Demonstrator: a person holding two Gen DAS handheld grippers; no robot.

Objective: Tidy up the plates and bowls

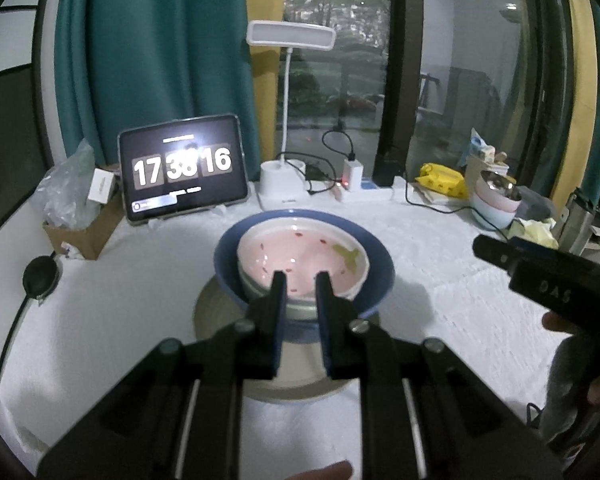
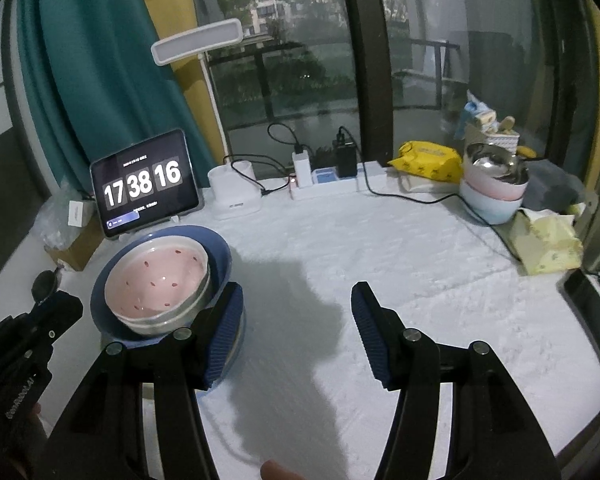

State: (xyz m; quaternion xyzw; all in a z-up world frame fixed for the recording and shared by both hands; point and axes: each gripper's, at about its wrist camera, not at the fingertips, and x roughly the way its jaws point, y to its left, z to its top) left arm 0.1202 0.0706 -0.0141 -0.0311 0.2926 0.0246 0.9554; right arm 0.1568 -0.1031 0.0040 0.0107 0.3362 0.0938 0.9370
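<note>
Tabletop point(image 2: 380, 248): white and textured, carrying everything; the tablet clock point(image 2: 146, 184) at its back left is serving as my landmark.
Stack: a blue bowl point(image 1: 374, 252) is sitting just in front of the tablet clock, nesting a pale bowl and a pink bowl point(image 1: 300, 256), all on a grey plate point(image 1: 216, 312).
Second stack: pastel bowls point(image 2: 492, 196) holding metal pieces are waiting far right of the clock.
Left claw point(image 1: 301, 280): pinching the near rims of the nested bowls, jaws almost together.
Right claw point(image 2: 296, 312): standing wide and gripping nothing, to the right of the stack.
Progress: nesting is looking mostly done; the right-hand bowls seem left.
Hidden: the plate's front and the lower bowls are covered; I cannot tell which rims are being pinched.
</note>
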